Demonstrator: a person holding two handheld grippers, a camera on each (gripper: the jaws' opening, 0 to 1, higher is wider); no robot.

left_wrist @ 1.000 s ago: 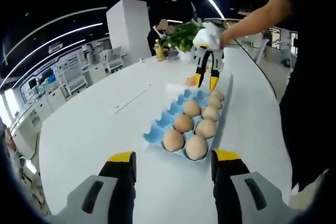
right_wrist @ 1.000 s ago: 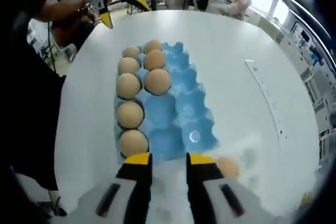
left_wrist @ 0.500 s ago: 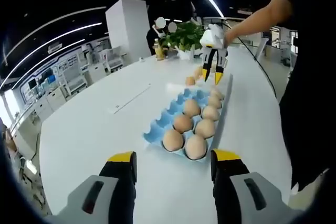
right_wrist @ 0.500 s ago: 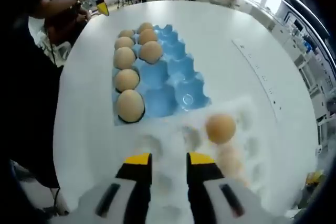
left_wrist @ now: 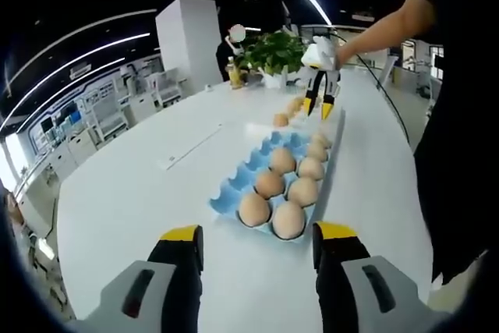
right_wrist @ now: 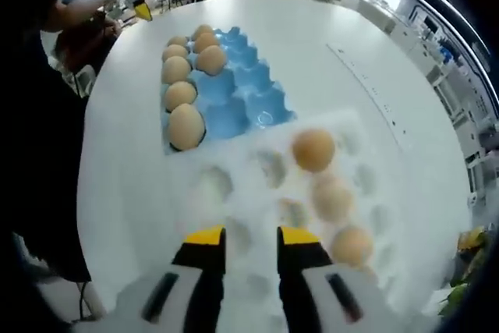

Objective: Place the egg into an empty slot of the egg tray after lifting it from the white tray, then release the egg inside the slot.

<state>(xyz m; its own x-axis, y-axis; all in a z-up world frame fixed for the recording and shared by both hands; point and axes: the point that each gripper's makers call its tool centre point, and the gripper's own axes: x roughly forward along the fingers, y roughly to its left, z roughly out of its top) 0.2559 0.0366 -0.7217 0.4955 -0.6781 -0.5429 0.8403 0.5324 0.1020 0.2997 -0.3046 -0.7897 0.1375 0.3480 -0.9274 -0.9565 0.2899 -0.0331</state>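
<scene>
Holding 3 eggs, white tray [right_wrist: 234,193] lies below empty, narrowly parted right tongs [right_wrist: 251,237]

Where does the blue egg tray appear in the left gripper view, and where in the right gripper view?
Left gripper view: the blue egg tray lies at the centre, running up and to the right, above that view's own jaws.
Right gripper view: the blue egg tray lies upper left of centre, next to the white tray.
Shared landmark: the row of eggs along one edge of it.
</scene>
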